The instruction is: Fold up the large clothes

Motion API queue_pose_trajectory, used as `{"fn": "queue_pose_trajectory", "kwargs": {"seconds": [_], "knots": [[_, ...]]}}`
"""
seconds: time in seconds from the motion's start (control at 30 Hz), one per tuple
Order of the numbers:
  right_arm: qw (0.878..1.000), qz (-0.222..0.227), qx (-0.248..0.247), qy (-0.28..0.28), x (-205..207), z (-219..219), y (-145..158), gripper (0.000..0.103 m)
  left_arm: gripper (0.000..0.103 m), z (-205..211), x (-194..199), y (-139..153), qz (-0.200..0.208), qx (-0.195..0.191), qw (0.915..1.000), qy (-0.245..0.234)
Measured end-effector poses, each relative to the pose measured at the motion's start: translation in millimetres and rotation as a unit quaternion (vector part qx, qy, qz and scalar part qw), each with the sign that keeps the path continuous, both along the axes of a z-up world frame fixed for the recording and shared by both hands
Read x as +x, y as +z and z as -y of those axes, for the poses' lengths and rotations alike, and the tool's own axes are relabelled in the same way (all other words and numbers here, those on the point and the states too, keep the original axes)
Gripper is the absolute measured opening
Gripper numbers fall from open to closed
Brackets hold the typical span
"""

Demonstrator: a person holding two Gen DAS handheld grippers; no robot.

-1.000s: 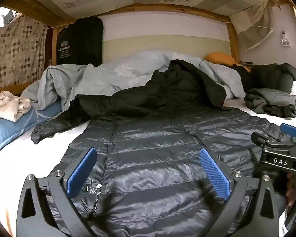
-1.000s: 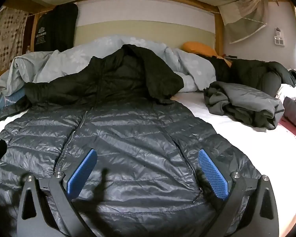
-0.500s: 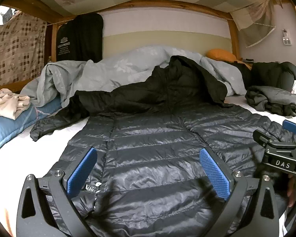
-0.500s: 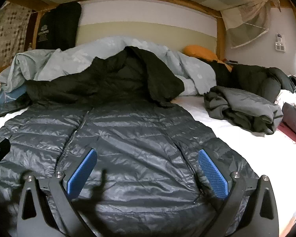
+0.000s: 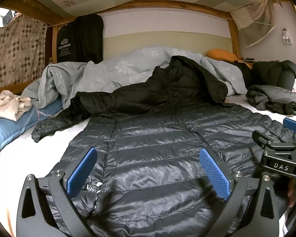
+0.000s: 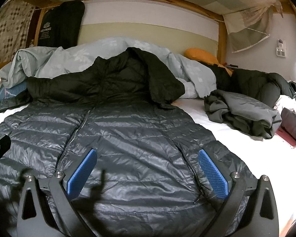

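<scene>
**Both tools wide open over a puffer jacket spread on the bed**

The left tool point(image 5: 148, 173) hovers with its blue pads point(image 5: 81, 170) spread far apart, gripping nothing. The right tool point(image 6: 148, 173) is equally wide open and empty; it also shows at the right edge of the left wrist view. Beneath both lies the grey quilted jacket point(image 6: 128, 138), spread flat with its zip front up, hem nearest the tools. Its black hood point(image 5: 187, 79) rests up against a pale blue duvet point(image 5: 108, 73). The jacket lies on the white bed sheet point(image 6: 217, 138). To the right sits a crumpled dark green garment point(image 6: 240, 114).
</scene>
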State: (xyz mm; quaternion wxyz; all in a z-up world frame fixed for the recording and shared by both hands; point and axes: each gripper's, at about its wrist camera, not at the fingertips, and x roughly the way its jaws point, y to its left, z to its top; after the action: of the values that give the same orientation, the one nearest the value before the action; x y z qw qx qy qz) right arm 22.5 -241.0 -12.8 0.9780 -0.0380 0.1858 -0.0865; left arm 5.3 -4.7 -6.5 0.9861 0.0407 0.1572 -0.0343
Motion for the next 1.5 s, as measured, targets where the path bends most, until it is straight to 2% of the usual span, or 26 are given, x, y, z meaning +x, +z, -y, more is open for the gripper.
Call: {"fn": "queue_pose_trajectory", "kwargs": {"seconds": [0.13, 0.43, 0.63, 1.5], "knots": [[1.000, -0.012, 0.009, 0.006, 5, 3, -1, 0.102, 0.103, 0, -1, 1, 0.000, 0.000, 1.0000, 0.000], [1.000, -0.011, 0.006, 0.005, 5, 1, -2, 0.102, 0.103, -1, 0, 1, -0.001, 0.000, 1.0000, 0.000], [0.999, -0.032, 0.001, -0.004, 10, -1, -5, 0.102, 0.103, -2, -1, 2, 0.000, -0.003, 1.0000, 0.002], [1.000, -0.028, -0.012, -0.001, 11, -5, -5, 0.102, 0.103, -3, 0, 3, -0.007, -0.001, 1.0000, 0.003]]}}
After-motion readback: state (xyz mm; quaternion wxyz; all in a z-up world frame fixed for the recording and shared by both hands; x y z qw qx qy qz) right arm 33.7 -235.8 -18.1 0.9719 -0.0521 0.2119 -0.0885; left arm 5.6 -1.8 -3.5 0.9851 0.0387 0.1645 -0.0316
